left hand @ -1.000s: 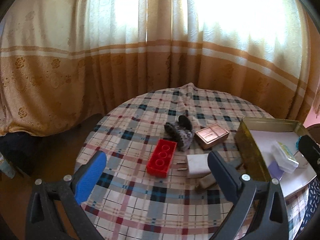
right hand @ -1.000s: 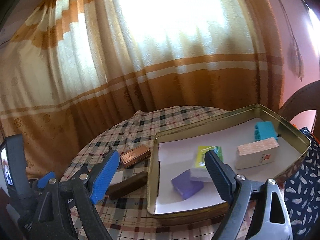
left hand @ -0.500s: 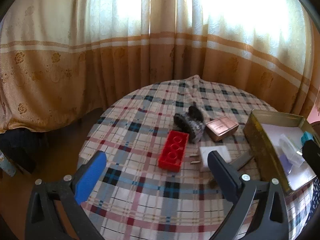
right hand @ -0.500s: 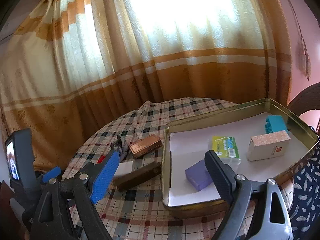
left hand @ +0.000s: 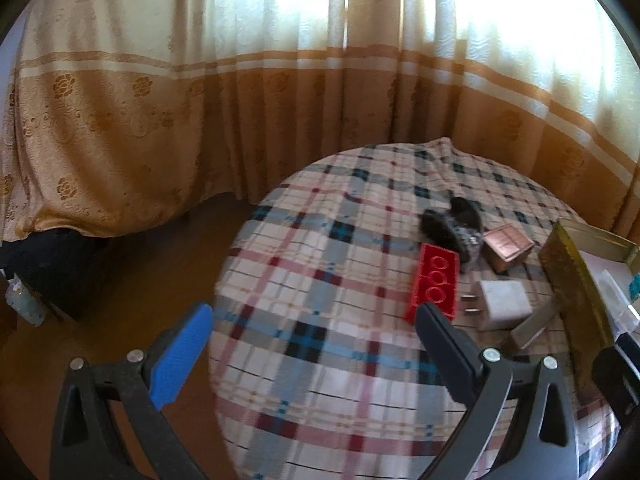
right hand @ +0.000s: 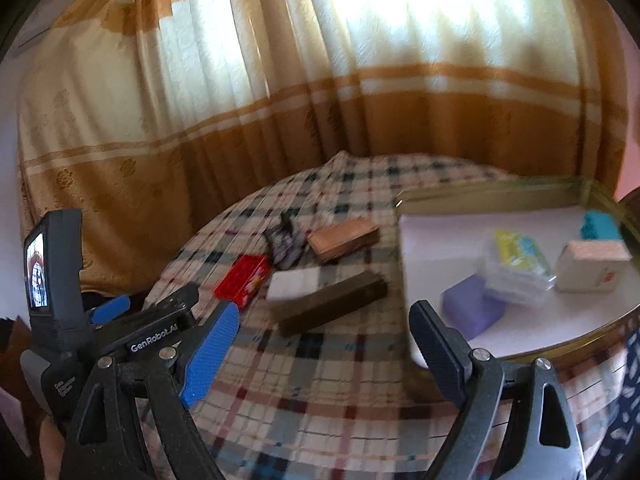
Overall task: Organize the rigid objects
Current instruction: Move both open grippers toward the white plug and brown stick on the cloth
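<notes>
Red brick (left hand: 434, 282) lies on the plaid worktop (left hand: 312, 320) among a white charger (left hand: 504, 304), copper box (left hand: 507, 245) and dark bar (right hand: 332, 304), beside the tin tray (right hand: 496, 196). Left claw (left hand: 312, 332) and right claw (right hand: 324, 334) gape empty. Risk: crowded neighbours may be nudged during a grasp; the tray wall blocks transfer.
</notes>
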Tool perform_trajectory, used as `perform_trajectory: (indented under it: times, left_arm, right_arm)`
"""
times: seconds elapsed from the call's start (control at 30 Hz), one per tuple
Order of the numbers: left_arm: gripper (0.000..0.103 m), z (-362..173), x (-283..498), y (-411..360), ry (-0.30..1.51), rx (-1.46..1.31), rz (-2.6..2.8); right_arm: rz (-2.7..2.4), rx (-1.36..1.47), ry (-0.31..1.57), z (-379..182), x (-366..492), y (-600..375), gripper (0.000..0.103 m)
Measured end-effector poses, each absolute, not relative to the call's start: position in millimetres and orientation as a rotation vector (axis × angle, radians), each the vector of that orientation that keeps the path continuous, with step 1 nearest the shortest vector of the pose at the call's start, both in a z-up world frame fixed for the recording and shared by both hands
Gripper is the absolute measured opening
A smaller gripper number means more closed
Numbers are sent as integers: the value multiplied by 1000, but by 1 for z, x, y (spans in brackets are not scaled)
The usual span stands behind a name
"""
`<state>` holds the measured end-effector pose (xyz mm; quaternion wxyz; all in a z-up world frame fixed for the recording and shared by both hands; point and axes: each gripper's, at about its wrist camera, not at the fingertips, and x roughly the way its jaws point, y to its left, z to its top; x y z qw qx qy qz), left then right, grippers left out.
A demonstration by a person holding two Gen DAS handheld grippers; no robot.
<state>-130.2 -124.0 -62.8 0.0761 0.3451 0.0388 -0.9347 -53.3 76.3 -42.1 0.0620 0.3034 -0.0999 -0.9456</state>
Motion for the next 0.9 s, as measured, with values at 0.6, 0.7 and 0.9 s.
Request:
perform_trajectory:
  times: [0.6,0.7,0.9]
  left_arm:
    - [102,-57,-124,-163,180,1005,-2761]
    - [102,-57,-125,-163,191,1011,-2760]
    - [102,-53,-123,-162,181,1003,-2774]
  right_arm:
    - [-2831,1206,-362,-70,-110,26,89]
    - [-2905,1282,-495,-72,-122,38,84]
    - [-2917,1400,-557,-80,-151,39,87]
